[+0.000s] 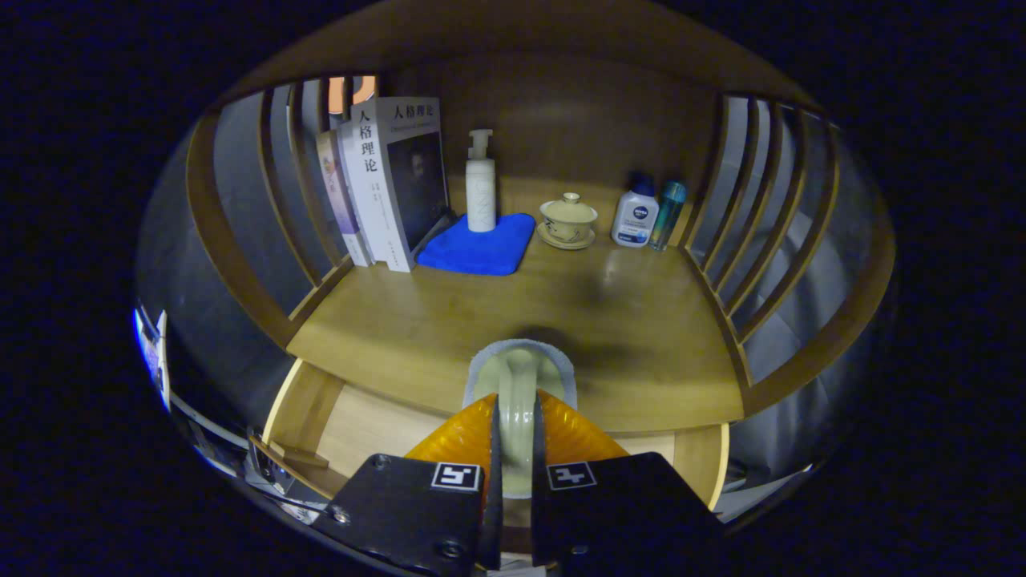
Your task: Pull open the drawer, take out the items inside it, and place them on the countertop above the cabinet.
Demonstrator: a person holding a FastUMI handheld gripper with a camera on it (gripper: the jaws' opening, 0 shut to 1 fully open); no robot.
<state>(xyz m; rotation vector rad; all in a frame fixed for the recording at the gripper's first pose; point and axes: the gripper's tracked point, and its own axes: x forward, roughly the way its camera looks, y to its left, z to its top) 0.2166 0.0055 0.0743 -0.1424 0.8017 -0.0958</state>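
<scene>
A pale green ceramic piece (517, 385), seemingly a cup or small dish seen edge-on with a grey rim, is held between the fingers of the gripper (515, 449), which are closed to a narrow gap with both sides pressed against it. The piece is held above the front edge of the wooden counter (449, 320), and a dark shadow is cast on the wood just beyond it. Below the counter's front edge, the drawer (377, 429) is seen pulled open, its light wooden floor and side walls visible on either side of the fingers.

At the back of the counter, a row of things is lined up against the rear panel. Several books (385, 188) are stood upright at one end, beside a slatted side rail (264, 200). A folded blue cloth (479, 245) is laid next to them, and a white pump bottle (481, 188) is stood on its back part. Further along, a lidded tea bowl on a saucer (568, 220) is placed, followed by a white bottle with a blue cap (635, 215) and a slim teal bottle (668, 213) just beside it, near the other slatted rail (769, 208).
</scene>
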